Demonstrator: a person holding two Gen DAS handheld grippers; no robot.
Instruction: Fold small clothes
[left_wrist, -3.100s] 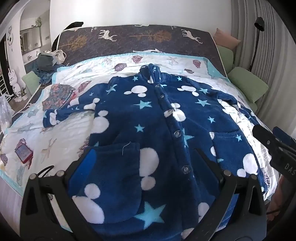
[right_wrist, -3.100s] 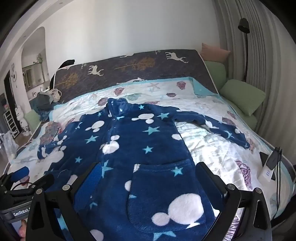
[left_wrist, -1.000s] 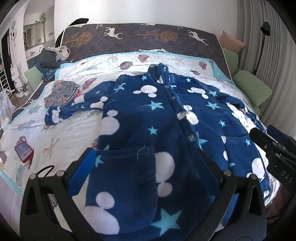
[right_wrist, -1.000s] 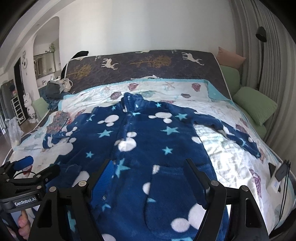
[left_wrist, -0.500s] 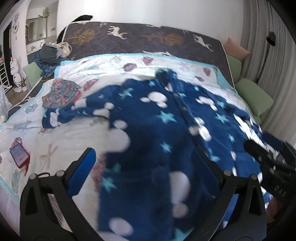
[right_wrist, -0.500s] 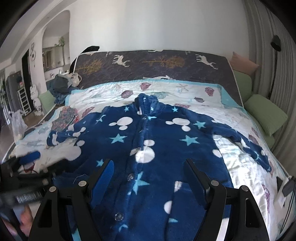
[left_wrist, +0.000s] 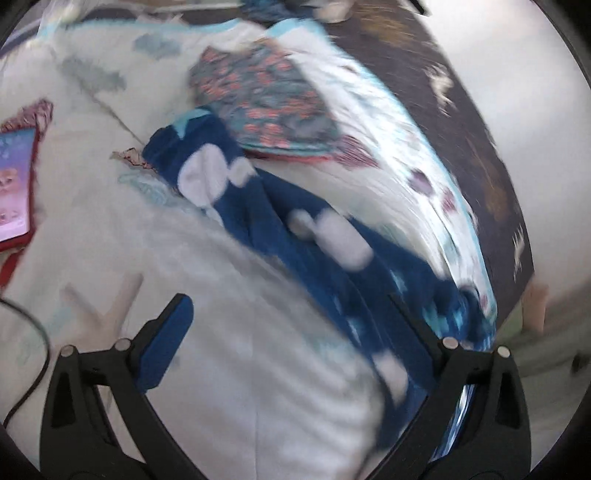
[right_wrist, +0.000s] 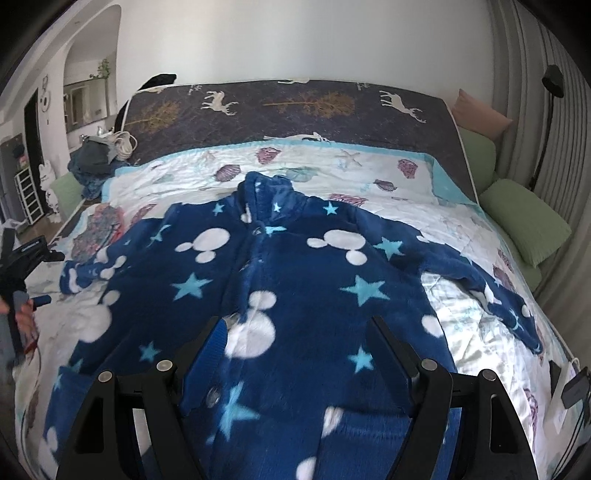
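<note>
Two grippers' jaws wide, empty, fleece robe (right_wrist: 295, 295) flat on quilted bed (right_wrist: 461, 236), green cushions (right_wrist: 524, 221) right.

You have a navy fleece robe (right_wrist: 303, 295) patterned with white mouse heads and light-blue stars, lying on a white quilt (right_wrist: 461, 317) printed with purple shells and edged turquoise, and beyond the robe's collar a dark headboard (right_wrist: 295, 110) with white deer and golden trees.

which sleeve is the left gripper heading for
The left sleeve, beside the floral cloth; the left gripper points along it. The right sleeve lies on the far side.
</note>
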